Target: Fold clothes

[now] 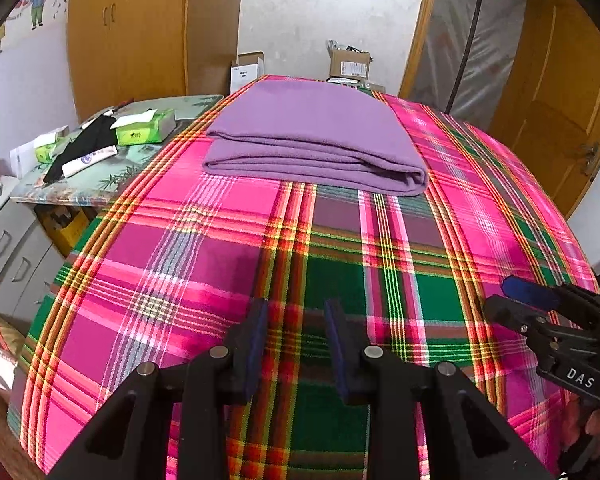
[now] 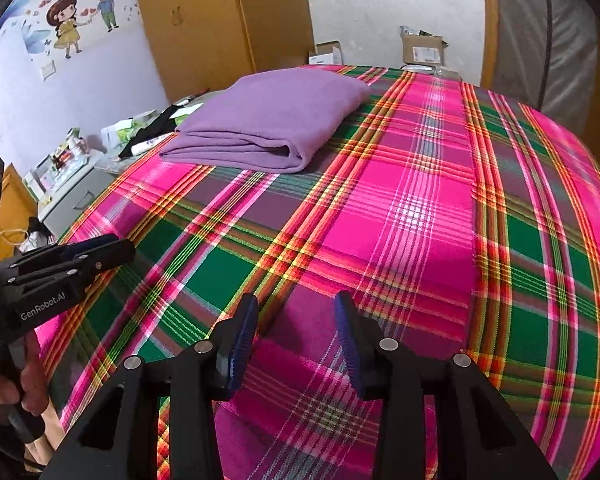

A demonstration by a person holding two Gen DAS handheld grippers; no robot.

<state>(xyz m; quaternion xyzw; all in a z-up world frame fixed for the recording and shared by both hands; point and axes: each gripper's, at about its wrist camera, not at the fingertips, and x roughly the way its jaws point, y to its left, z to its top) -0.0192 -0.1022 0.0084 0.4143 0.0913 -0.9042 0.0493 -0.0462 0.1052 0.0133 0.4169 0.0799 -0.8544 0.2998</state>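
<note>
Bright, even indoor light, soft shadows, sharp focus, strong fisheye bending at dark corners.

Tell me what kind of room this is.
Most likely a home bedroom: a bed under a plaid cover with a folded purple cloth on it, wooden wardrobes behind, and a cartoon children wall sticker.

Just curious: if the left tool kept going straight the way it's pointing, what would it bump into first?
Probably the plaid cloth just ahead of the left tool, since it tilts downward. The folded purple garment lies farther off; depth is uncertain.
</note>
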